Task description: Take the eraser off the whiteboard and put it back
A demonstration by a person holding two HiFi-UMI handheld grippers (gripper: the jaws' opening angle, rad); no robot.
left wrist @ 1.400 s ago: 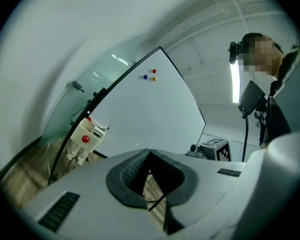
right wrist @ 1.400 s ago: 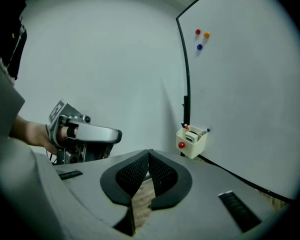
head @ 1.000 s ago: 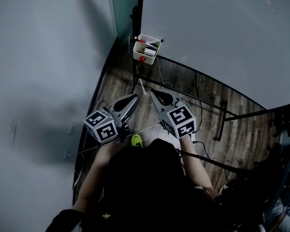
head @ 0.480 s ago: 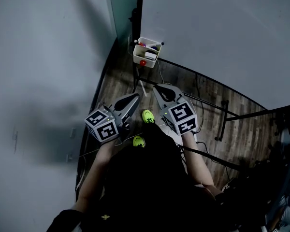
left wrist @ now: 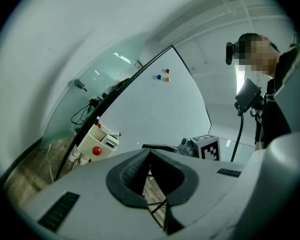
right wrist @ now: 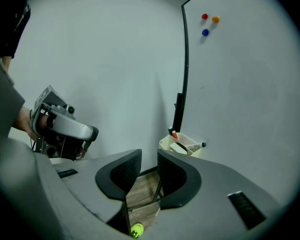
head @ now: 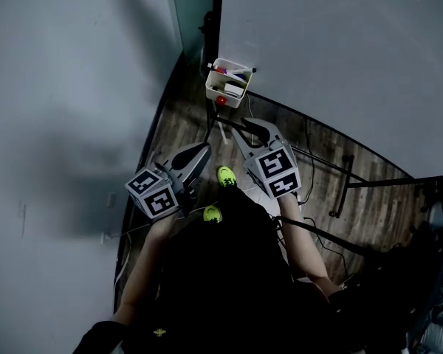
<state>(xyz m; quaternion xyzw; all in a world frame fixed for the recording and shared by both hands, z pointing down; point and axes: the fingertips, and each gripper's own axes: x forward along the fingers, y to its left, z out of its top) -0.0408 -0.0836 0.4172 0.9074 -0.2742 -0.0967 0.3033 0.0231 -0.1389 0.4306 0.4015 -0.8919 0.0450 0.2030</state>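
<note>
A white basket [head: 213,87] hangs at the whiteboard's [head: 340,57] lower left corner, with a red magnet [head: 221,100] on its front. It holds markers and a white block [head: 232,88] that looks like the eraser, also in the right gripper view [right wrist: 179,147]. My right gripper [head: 252,130] points at the basket from a short way off. Its jaws have just been opening and stand apart [right wrist: 149,156] with nothing between them. My left gripper [head: 204,149] sits lower left of it, tips touching [left wrist: 150,152], holding nothing.
The whiteboard's black stand legs [head: 332,164] and cables cross the wooden floor [head: 184,124]. A grey wall [head: 74,87] runs along the left. Three small magnets [right wrist: 205,17] sit high on the board. The person's green shoes [head: 226,175] are below the grippers.
Both grippers have moved forward toward the basket, the right one farther. The right jaws went from shut to parted. A green shoe stepped forward.
</note>
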